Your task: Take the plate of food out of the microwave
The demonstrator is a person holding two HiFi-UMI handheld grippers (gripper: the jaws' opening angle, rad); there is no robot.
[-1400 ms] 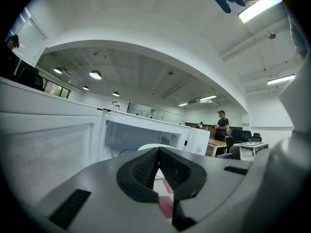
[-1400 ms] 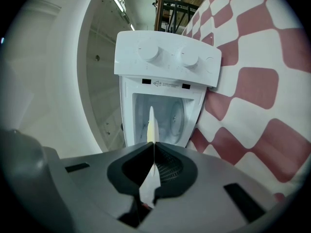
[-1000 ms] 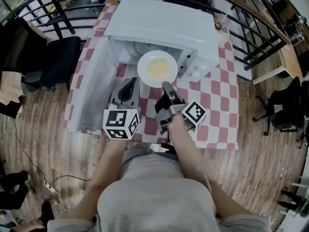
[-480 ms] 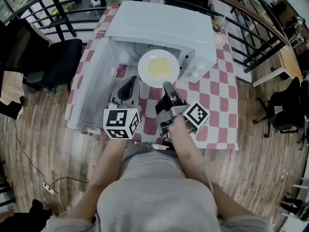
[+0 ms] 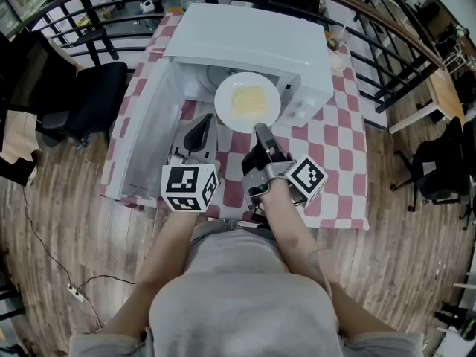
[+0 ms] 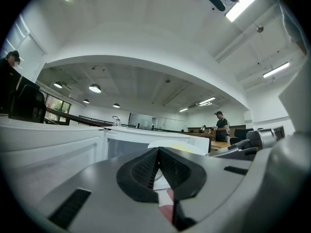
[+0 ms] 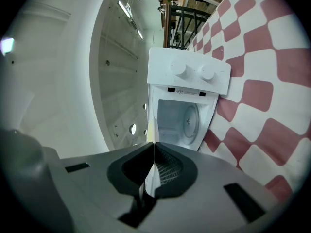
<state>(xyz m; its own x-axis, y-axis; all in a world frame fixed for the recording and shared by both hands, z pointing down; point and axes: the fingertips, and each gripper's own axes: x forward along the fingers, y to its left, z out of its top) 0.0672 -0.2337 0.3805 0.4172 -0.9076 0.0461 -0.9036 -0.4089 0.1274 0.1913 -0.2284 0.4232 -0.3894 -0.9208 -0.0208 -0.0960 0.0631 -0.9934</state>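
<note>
A white plate (image 5: 225, 110) with yellow food (image 5: 250, 100) hangs in the air just in front of the open white microwave (image 5: 245, 39). My right gripper (image 5: 260, 131) is shut on the plate's near rim. In the right gripper view the plate (image 7: 149, 130) shows as a thin edge running between the closed pads, and the microwave (image 7: 187, 96) cavity behind it holds only its turntable. My left gripper (image 5: 201, 125) is shut with nothing in it, low on the left beside the plate. The left gripper view shows its pads (image 6: 146, 166) pressed together, with the plate (image 6: 182, 147) just beyond them.
The microwave door (image 5: 141, 136) stands swung wide to the left. The microwave sits on a table with a red-and-white checked cloth (image 5: 338, 162). A black chair (image 5: 93, 95) is to the left, a dark railing (image 5: 372, 21) runs behind, and a cup (image 5: 338, 39) stands right of the microwave.
My right gripper has lifted the plate a little, so it looks slightly larger and nearer the camera. The left gripper has stayed where it was.
</note>
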